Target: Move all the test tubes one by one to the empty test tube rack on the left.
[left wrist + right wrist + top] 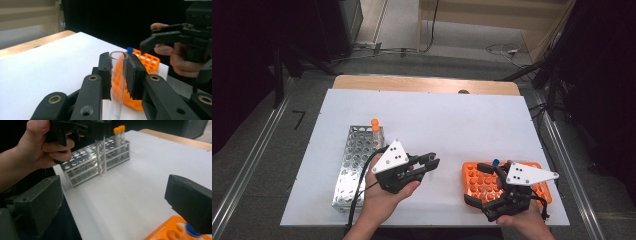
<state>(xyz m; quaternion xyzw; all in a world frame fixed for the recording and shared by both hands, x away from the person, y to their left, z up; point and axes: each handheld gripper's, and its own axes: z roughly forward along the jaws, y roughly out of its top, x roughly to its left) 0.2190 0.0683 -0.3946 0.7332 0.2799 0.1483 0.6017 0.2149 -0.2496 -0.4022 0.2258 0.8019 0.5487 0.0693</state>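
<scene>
My left gripper (428, 163) (119, 72) is shut on a clear uncapped test tube (118, 82) (101, 160), held upright just above the white table, right of the metal rack (356, 161) (93, 161). Two orange-capped tubes (375, 125) (119, 135) stand at that rack's far end. My right gripper (478, 185) (113, 202) stands wide open with nothing between its jaws, over the left part of the orange rack (477, 182) (147, 61) (167, 233). A blue-capped tube (496, 162) (129, 50) (192, 231) stands in the orange rack.
The white table top (452, 125) lies on a wooden table (422, 82). Cables (502, 50) run over the floor behind, and dark stands flank both sides. Bare table lies between the two racks.
</scene>
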